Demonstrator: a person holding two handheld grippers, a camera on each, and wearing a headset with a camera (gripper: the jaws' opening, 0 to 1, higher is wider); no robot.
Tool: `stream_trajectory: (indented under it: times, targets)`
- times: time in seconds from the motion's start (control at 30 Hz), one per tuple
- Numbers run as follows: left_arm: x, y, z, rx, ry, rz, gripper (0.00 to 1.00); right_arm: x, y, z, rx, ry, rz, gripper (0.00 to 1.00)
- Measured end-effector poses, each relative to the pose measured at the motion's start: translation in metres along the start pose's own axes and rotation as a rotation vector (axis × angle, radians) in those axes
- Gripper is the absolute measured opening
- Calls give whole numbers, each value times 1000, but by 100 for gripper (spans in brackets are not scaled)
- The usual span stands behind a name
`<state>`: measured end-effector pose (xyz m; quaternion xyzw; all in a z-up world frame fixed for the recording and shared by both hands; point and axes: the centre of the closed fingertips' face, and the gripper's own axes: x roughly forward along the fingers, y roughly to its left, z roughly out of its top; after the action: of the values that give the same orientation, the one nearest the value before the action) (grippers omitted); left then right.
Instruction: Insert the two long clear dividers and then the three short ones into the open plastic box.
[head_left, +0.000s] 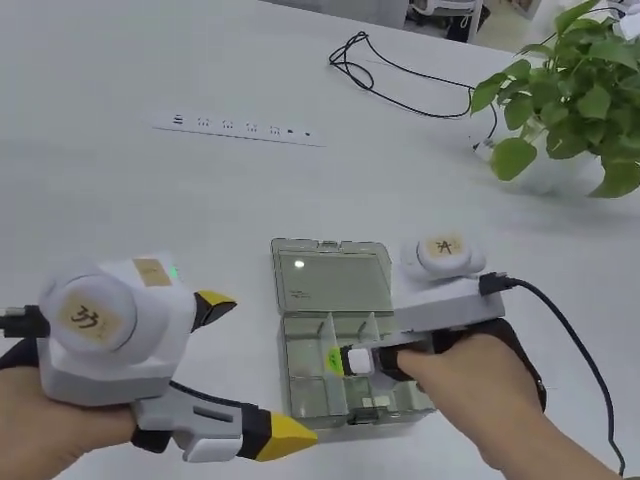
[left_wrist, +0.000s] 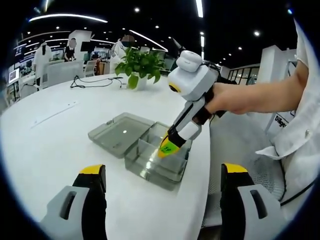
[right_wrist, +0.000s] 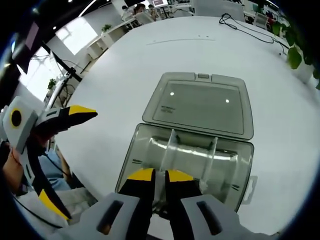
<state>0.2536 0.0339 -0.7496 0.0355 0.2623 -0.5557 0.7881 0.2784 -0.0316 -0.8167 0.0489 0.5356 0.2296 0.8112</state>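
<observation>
Left gripper: near-left corner of bench; jaws spread wide, nothing between them.
Box: near edge of bench, middle; lid flat behind; 2 long dividers upright inside.
Right gripper: tips down in box; jaws almost together, cannot tell if anything is pinched.

The white worktop carries an open plastic box. Beyond the box lie a power strip, a black cable and a potted plant.

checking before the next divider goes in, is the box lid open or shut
Open: the lid lies folded back flat on the table behind the box, whose inside shows from above.
</observation>
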Motion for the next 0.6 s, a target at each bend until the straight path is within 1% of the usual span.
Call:
stream_trajectory:
  times: [0.07,0.13,0.33,0.5,0.53,0.57,0.6]
  targets:
    - [-1,-1,2,3,-5,10,97,0,0,0,-7,-12,9,9]
    - [-3,-1,5,-6,-17,20,97,0,1,-1,-15,-13,18,10]
    - [-5,-7,5,-6,-4,41,97,-3,4,0,-3,-35,65,14]
    - [-9,-9,6,-13,-2,64,97,-11,7,6,-9,-66,103,18]
    - [-9,-10,6,-14,-1,71,97,-14,8,7,-11,-72,119,18]
    - [-10,-11,6,-15,1,78,97,-17,8,10,-20,-87,130,20]
    - [-11,-12,7,-16,0,82,97,-18,8,10,-22,-88,132,21]
